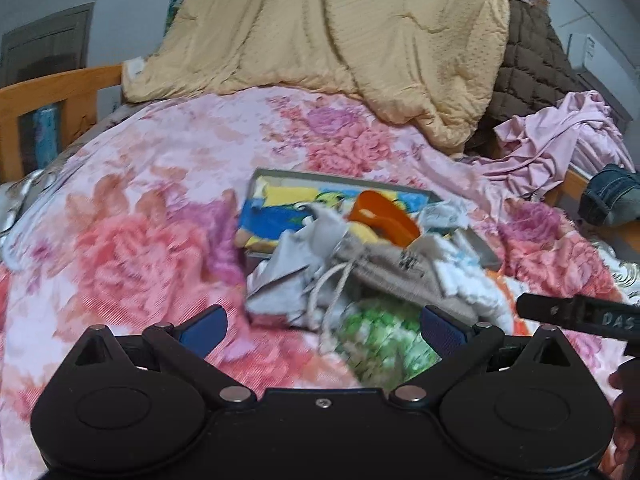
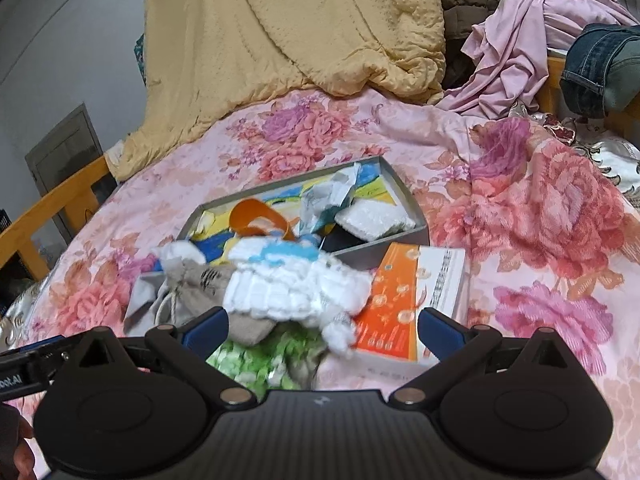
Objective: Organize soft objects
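Observation:
A grey tray point(image 1: 489, 258) point(image 2: 420, 236) lies on the floral bedspread with soft things piled in and over its near edge. The pile holds a beige drawstring pouch point(image 1: 384, 268) point(image 2: 200, 280), a white and blue fluffy cloth point(image 2: 296, 280) point(image 1: 468, 280), a green fluffy cloth point(image 1: 384, 332) point(image 2: 256, 356), grey cloth point(image 1: 280, 280) and an orange plastic piece point(image 1: 380, 216) point(image 2: 256, 216). My left gripper point(image 1: 323, 326) is open just short of the pile. My right gripper point(image 2: 322, 326) is open, its jaws either side of the white cloth's near end and above it.
An orange and white box point(image 2: 408, 300) lies right of the pile. A yellow quilt point(image 1: 320, 40), brown quilt point(image 1: 528, 64), pink garment point(image 2: 520, 48) and jeans point(image 2: 600, 68) are heaped at the back. Wooden bed rails point(image 1: 48, 96) border the bed.

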